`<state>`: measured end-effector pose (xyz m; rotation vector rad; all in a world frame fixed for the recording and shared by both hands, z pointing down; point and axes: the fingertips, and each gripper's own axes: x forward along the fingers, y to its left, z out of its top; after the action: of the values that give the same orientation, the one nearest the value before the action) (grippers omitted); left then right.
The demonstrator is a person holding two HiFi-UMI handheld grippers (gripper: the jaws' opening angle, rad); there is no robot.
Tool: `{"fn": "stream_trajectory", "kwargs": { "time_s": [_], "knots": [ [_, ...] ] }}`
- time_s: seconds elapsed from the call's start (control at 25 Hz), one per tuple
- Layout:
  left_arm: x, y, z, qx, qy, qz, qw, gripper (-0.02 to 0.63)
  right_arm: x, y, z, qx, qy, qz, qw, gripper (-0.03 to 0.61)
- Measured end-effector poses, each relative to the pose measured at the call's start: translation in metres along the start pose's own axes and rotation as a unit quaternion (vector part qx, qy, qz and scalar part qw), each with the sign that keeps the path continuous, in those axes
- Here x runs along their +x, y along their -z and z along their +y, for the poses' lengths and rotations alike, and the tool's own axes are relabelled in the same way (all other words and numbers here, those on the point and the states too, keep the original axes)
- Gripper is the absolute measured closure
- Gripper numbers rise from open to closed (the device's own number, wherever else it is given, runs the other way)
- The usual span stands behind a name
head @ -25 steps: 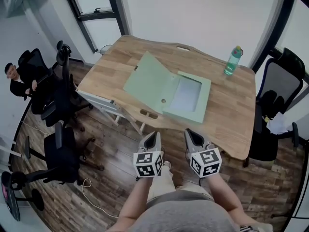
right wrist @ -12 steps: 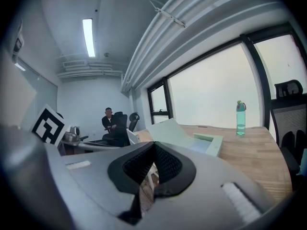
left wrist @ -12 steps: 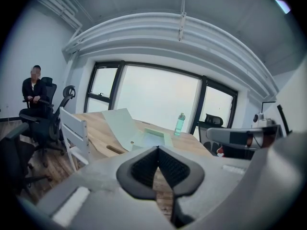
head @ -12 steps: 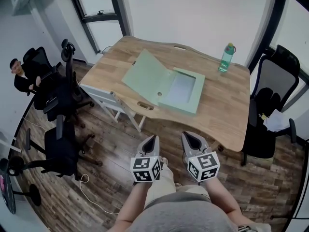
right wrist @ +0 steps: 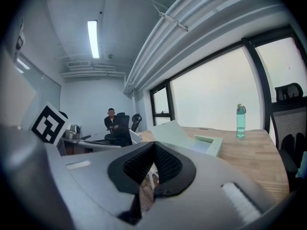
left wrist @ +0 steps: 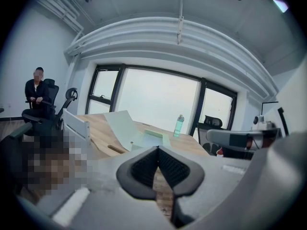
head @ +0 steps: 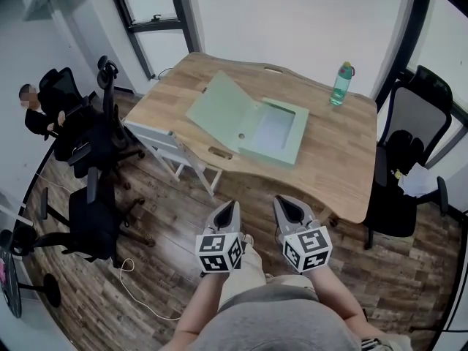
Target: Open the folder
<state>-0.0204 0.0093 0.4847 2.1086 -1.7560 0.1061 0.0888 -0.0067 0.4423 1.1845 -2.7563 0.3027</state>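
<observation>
Item: my left claw (head: 231, 206). Jaws pressed together, pads meeting, nothing held. It hangs over the wooden floor (head: 168, 269), short of the tabletop's near edge.

Item: my right claw (head: 284, 202). Jaws likewise closed on nothing. It sits just beside the left one, both aimed toward the tabletop (head: 344, 159).

Item: folder (head: 248, 123), pale green, lying open near the middle of the tabletop.
- It is ahead of both claws and well apart from them, beyond the near edge.
- From the left claw's view it sits slightly left of centre above the jaws. From the right claw's view it sits slightly right of centre.
- Neither claw touches it.

Item: folder contents. The right half is a shallow box with raised walls, its open side up. Inside is a pale flat surface; I cannot tell whether it is paper or lining.

Item: folder layout.
- The cover stands tilted up on the left half, leaning away from the box.
- The spine, with a small round finger hole, lies between the two halves and runs from the far side toward the near edge.
- The spread of the open folder runs across, left to right.

Item: bottle (head: 341, 84), green, upright at the far right corner of the tabletop, well apart from the folder. Its contents cannot be made out.
</observation>
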Motion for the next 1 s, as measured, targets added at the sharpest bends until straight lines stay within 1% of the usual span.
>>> {"fn": "stream_trajectory", "kwargs": {
  "time_s": [0.52,1.0],
  "knots": [
    [-0.007,-0.001,0.003,-0.002,-0.001,-0.005,1.0,0.609,0.0,0.0,0.009,-0.006,-0.01,0.002,1.0,0.58],
    [-0.007,-0.007,0.004,-0.002,0.0,-0.011,0.9999,0.609,0.001,-0.004,0.01,-0.003,-0.008,-0.002,1.0,0.58]
  ]
}}
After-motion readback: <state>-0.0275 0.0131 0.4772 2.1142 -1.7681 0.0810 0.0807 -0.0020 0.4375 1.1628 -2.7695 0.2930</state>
